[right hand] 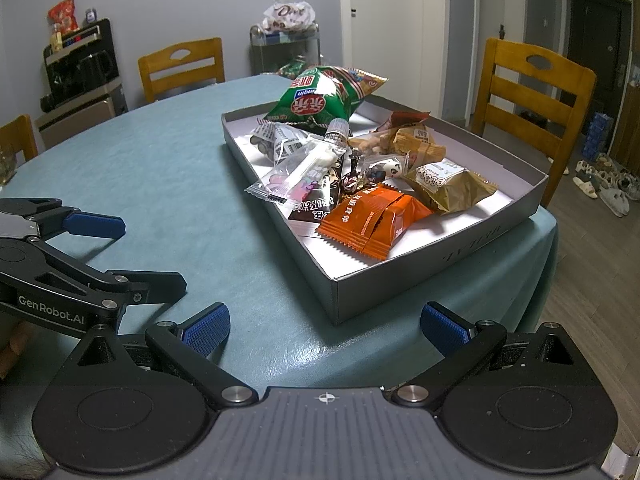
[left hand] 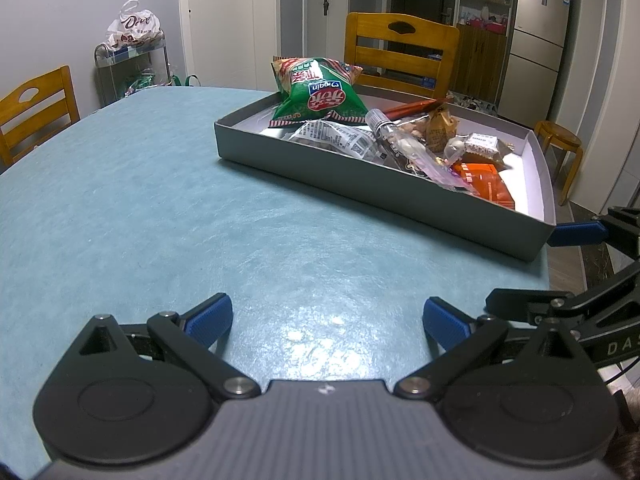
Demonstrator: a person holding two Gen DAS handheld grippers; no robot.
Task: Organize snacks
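Observation:
A shallow grey box (right hand: 416, 284) (left hand: 360, 184) sits on the teal table and holds several snacks. A green chip bag (right hand: 320, 100) (left hand: 316, 96) leans at its far end. An orange packet (right hand: 372, 220) (left hand: 484, 184), a brown packet (right hand: 452, 188) and a clear wrapped white stick (right hand: 304, 168) lie nearer. My left gripper (left hand: 326, 320) is open and empty over bare table, left of the box. My right gripper (right hand: 324, 324) is open and empty just short of the box's near corner.
The table (left hand: 140, 200) is round with a teal cloth; its edge drops off at the right (right hand: 548, 240). Wooden chairs (right hand: 532, 92) (left hand: 400, 48) (right hand: 182, 66) stand around it. A cart with a white bag (right hand: 290, 32) stands by the far wall.

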